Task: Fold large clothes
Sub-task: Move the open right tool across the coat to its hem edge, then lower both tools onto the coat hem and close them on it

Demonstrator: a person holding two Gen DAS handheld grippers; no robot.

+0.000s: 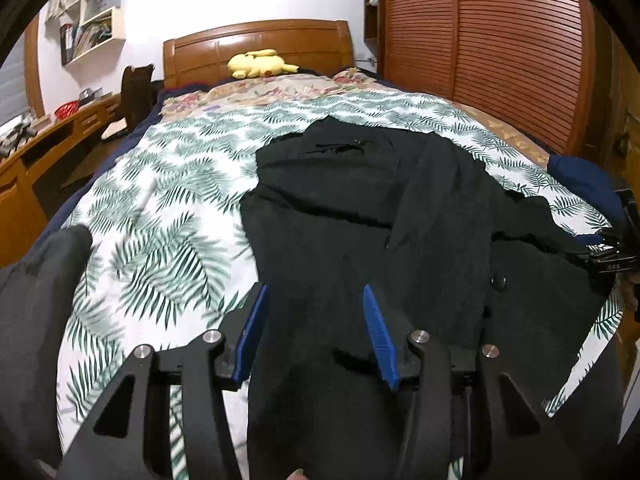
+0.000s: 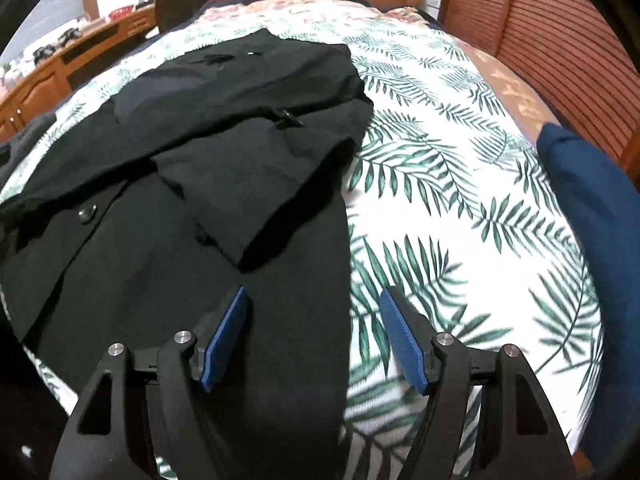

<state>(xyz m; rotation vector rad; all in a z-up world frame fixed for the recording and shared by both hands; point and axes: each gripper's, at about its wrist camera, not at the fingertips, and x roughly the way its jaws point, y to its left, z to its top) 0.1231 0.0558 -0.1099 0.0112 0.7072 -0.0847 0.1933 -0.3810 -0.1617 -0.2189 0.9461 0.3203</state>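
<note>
A large black coat (image 1: pixel 352 208) lies spread on the leaf-patterned bed sheet (image 1: pixel 160 216), with one sleeve folded across its front. My left gripper (image 1: pixel 314 300) hovers open over the coat's near left edge, and nothing is pinched between its blue pads (image 1: pixel 378 332). In the right wrist view the coat (image 2: pixel 224 128) fills the left half, a button (image 2: pixel 86 213) showing. My right gripper (image 2: pixel 314 292) is open above the coat's right edge, one pad over black cloth and the other pad (image 2: pixel 400 340) over the sheet (image 2: pixel 460 208). The right gripper (image 1: pixel 612 258) also peeks in at the far right of the left wrist view.
A grey garment (image 1: pixel 40 288) lies at the bed's near left. A dark blue cloth (image 2: pixel 592 208) sits at the right edge. A yellow plush toy (image 1: pixel 260 64) rests by the wooden headboard (image 1: pixel 256 40). A slatted wardrobe (image 1: pixel 500 40) flanks the right, a desk (image 1: pixel 48 140) the left.
</note>
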